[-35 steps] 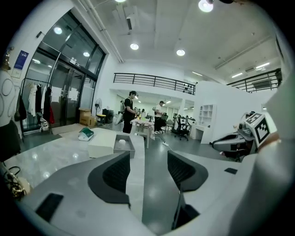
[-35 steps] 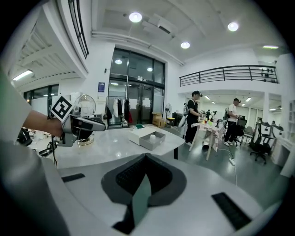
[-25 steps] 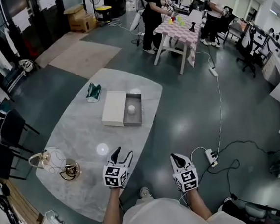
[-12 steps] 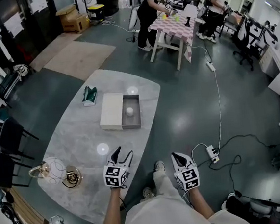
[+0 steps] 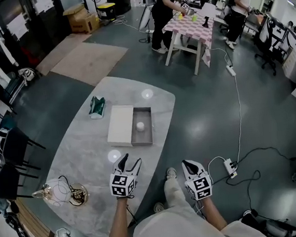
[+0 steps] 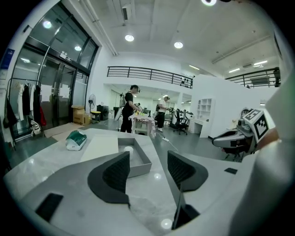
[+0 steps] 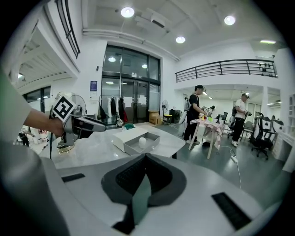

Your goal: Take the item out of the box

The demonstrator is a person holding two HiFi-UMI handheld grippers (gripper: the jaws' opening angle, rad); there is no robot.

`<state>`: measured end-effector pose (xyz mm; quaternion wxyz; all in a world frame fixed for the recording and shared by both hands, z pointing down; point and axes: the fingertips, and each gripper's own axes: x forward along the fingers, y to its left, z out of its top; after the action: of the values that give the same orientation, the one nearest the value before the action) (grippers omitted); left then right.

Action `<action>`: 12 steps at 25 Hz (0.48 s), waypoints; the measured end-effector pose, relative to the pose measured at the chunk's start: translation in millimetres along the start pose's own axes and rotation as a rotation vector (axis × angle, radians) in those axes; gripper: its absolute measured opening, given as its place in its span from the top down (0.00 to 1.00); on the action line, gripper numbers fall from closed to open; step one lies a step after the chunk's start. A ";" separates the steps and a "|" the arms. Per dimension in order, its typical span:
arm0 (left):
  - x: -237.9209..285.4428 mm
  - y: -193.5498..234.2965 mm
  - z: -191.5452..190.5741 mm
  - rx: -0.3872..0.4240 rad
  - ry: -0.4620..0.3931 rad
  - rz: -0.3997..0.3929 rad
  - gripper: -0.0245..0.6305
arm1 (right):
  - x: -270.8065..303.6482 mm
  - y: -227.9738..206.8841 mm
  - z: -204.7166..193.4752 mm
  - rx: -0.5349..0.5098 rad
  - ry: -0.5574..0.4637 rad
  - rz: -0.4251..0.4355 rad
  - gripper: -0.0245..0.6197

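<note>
Head view: a person stands at the near end of a marble table (image 5: 84, 158) with a gripper in each hand. Neither gripper has reached the task's thing.
Box: an open grey box (image 5: 151, 133) sits on the far right part of the table. A flat white lid (image 5: 120, 126) lies against its left side.
Item: a small white rounded item (image 5: 140, 126) rests on the box floor about mid-box, clear of the walls.
Left gripper (image 5: 131, 163): jaws apart with nothing between them, held over the near edge of the table.
Right gripper (image 5: 188, 164): jaws pressed together and empty, held over the floor off the table's right edge.
Key relation: the item lies well apart from the left gripper, far of it and slightly right, almost straight along its jaws. From the right gripper it lies far and to the left.
Nearer gripper: the left, by judgement, and it is already spread.
Box axis: the long sides run near to far, roughly in line with the reach.
Next move, judged: carry the left gripper forward over the near wall, then lower it around the item.
Risk: a rounded item may roll away from the closing jaws.
Other things: a green packet (image 5: 97, 106) lies left of the lid, and a wire-framed object (image 5: 61, 189) sits at the near left.
</note>
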<state>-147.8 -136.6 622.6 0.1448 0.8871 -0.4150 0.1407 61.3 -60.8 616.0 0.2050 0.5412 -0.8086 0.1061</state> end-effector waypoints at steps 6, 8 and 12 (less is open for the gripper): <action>32.8 23.0 25.3 0.005 0.002 0.048 0.60 | 41.2 -31.0 16.7 -0.005 0.014 0.053 0.96; 43.0 30.8 31.7 0.003 0.006 0.069 0.60 | 55.0 -40.3 22.0 -0.006 0.017 0.079 0.96; 65.9 41.9 42.2 0.008 0.035 0.101 0.59 | 81.4 -61.5 32.9 -0.010 0.017 0.126 0.96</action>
<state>-134.3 -223.9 614.1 0.1413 0.8631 -0.4559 0.1649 83.9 -165.5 619.9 0.2075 0.4872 -0.8398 0.1195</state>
